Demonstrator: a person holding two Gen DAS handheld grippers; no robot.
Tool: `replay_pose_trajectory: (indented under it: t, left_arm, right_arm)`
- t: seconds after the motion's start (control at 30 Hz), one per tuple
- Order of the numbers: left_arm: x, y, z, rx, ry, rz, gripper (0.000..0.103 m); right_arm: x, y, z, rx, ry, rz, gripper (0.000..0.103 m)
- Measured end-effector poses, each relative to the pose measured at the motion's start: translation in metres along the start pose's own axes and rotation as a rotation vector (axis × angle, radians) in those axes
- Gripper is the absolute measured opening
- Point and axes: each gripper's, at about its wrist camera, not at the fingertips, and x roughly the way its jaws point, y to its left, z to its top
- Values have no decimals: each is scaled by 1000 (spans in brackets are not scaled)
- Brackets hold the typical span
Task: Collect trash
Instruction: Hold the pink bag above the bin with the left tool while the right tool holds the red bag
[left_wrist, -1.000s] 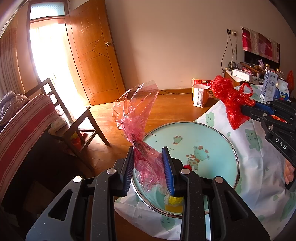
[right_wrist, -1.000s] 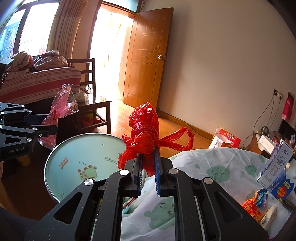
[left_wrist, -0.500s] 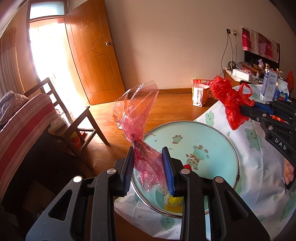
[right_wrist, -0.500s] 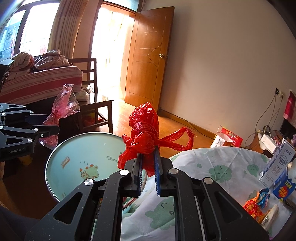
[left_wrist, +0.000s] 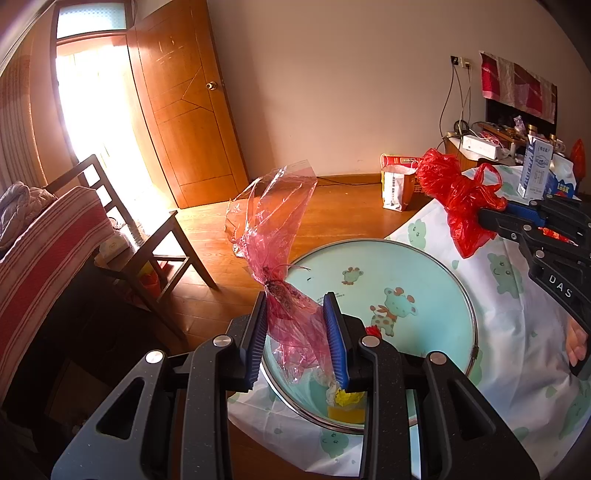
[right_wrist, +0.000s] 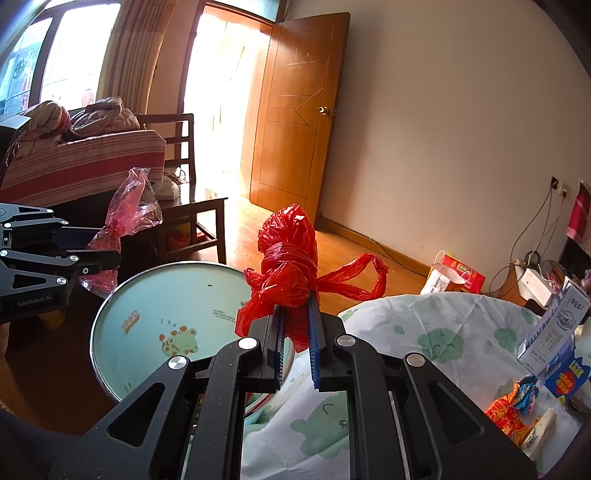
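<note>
Red knotted bag (right_wrist: 291, 269) pinched in right hand-held gripper (right_wrist: 295, 325); pink clear bag (left_wrist: 284, 280) clamped by left hand-held gripper (left_wrist: 299, 332).

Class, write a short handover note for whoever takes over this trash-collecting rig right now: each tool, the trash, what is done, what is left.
Left tool: shut on the clear pink bag, above the round basin.
Right tool: shut on the knotted red bag, above the table edge.
Done: both bags picked up.
Left: drop both, probably in the basin; snack wrappers remain on the tablecloth.
</note>
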Motion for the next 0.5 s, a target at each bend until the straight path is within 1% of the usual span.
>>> replay_pose_trajectory:
  t: [0.4,0.5]
  left_arm:
    - [2,0,0,1,3,-4,31]
    - [4,0,-2,0,9,-13,35]
  right_arm:
    - [1,1,-1,-6,1,5,12]
    - [1,3,-1,-20,5,29,13]
